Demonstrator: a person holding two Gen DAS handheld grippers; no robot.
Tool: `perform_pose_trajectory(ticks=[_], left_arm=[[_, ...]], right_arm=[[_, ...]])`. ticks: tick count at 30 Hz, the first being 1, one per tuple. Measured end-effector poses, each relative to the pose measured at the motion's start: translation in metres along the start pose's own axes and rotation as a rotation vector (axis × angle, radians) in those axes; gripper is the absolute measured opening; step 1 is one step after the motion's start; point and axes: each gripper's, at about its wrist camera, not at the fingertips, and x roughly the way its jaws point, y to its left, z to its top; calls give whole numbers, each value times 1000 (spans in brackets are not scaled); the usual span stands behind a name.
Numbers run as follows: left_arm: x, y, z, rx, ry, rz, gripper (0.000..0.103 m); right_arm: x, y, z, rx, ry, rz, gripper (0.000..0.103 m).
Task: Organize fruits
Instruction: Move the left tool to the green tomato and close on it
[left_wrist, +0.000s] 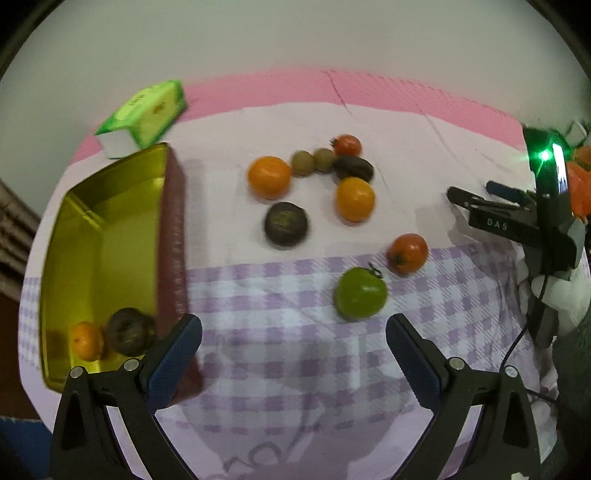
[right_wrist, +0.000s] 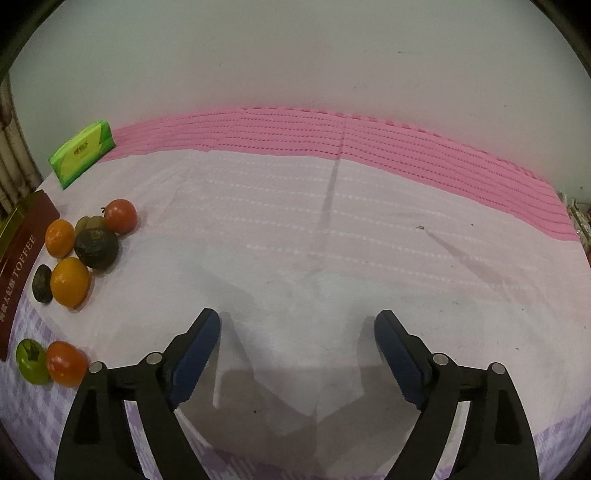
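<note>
A gold tin (left_wrist: 99, 236) with dark red sides lies at the left and holds an orange (left_wrist: 85, 340) and a dark fruit (left_wrist: 129, 331). Loose on the cloth are two oranges (left_wrist: 269, 176), a dark round fruit (left_wrist: 286, 223), a red tomato (left_wrist: 408, 253) and a green tomato (left_wrist: 360, 293). My left gripper (left_wrist: 293, 328) is open and empty, just short of the green tomato, its left finger beside the tin's wall. My right gripper (right_wrist: 297, 319) is open over bare cloth with nothing between its fingers; the fruit cluster (right_wrist: 96, 247) lies far to its left.
A green tissue pack (left_wrist: 146, 114) sits behind the tin. Pink foam matting (right_wrist: 406, 147) runs along the wall at the back of the cloth. The tin's side (right_wrist: 22, 266) reads TOFFEE. The right gripper (left_wrist: 469, 188) and a gloved hand show at the right edge of the left wrist view.
</note>
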Motion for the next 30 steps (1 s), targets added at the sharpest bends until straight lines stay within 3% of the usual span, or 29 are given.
perform_pose_trajectory(ticks=[1, 7, 17, 27, 30], left_arm=[[4, -4, 1, 7, 7, -5, 99], [24, -17, 9, 24, 36, -27, 96], [45, -23, 22, 9, 68, -48, 69], [53, -28, 21, 15, 84, -69, 49], [54, -30, 21, 23, 79, -68, 37]], right_arm=[[1, 0, 0, 3, 5, -2, 99], [1, -2, 0, 9, 6, -8, 102], [2, -1, 2, 10, 10, -8, 103], [2, -1, 2, 10, 10, -8, 103], [2, -1, 2, 11, 10, -8, 103]])
